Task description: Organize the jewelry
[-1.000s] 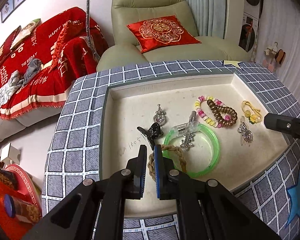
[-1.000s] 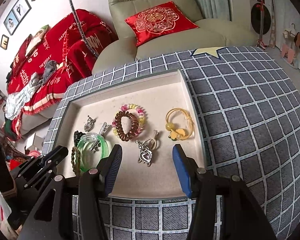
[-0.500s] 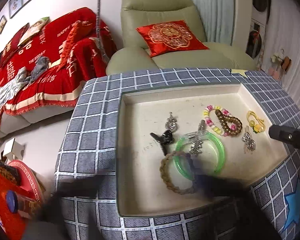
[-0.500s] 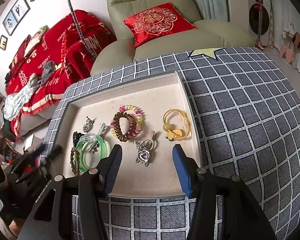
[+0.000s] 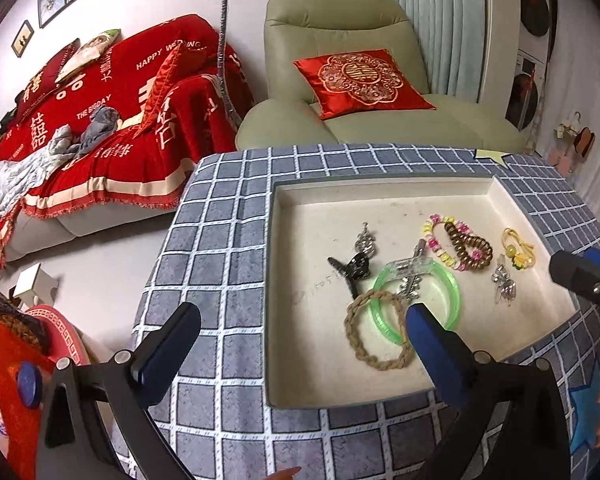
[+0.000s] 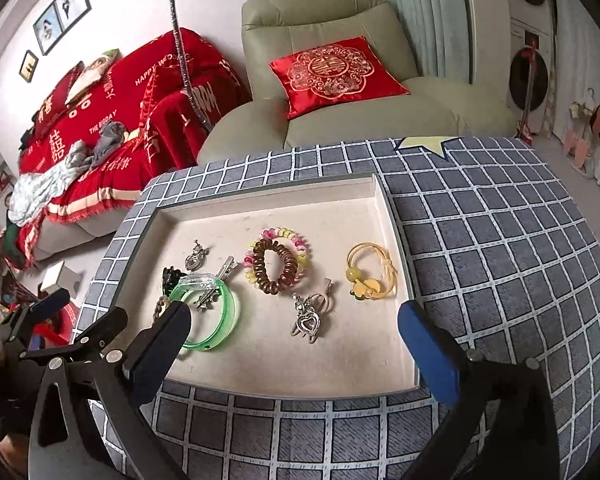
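A cream tray (image 5: 284, 396) (image 6: 392, 216) on a checked cloth holds jewelry. A braided brown bracelet (image 5: 376, 334) lies beside a green bangle (image 5: 416, 304) (image 6: 216, 320), with a silver clip on the bangle. A black claw clip (image 5: 350, 268), a silver charm (image 5: 365, 239), a brown coil tie on a beaded bracelet (image 6: 278, 266), a yellow hair tie (image 6: 370, 276) and a heart pendant (image 6: 310, 318) lie there too. My left gripper (image 5: 302, 342) is open and empty at the tray's near left corner. My right gripper (image 6: 294, 344) is open and empty above the tray's near edge.
The table is covered by a grey checked cloth (image 6: 500, 240). A green armchair with a red cushion (image 5: 360, 80) stands behind. A red-covered sofa (image 5: 100, 120) is at the left, with floor clutter (image 5: 28, 360) below.
My left gripper opened, released the braided bracelet in the tray and drew back to the left. My right gripper opened wider and stayed over the tray.
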Demonstrator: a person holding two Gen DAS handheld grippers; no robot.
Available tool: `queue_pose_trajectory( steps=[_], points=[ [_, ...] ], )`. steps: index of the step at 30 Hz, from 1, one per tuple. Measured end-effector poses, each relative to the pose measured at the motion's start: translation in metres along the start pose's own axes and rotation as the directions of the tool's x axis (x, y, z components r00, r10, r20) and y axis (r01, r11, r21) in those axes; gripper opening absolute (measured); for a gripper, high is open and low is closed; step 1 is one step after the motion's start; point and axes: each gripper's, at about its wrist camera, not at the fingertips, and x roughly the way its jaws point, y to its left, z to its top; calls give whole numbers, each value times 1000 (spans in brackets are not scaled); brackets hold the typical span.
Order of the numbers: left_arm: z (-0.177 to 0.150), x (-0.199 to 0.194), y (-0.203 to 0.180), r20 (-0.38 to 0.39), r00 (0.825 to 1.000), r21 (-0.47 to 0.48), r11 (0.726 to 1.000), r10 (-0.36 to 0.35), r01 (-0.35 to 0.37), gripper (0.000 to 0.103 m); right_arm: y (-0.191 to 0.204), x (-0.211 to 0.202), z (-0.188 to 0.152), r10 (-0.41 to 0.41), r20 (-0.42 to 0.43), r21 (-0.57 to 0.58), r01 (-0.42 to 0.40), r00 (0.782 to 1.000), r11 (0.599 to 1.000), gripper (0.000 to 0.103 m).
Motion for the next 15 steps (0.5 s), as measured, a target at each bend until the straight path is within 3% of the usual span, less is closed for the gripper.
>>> queue_pose_trajectory(
  steps=[6, 15],
  points=[
    [-12, -9, 3, -4, 1000, 18, 1000, 21, -21, 103, -4, 2, -3, -7, -87, 42, 10, 996, 999, 103],
    [-43, -27, 3, -45, 999, -2, 1000, -10, 10, 103, 7, -12, -39, -67, -86, -44, 64, 994, 997, 103]
  ],
)
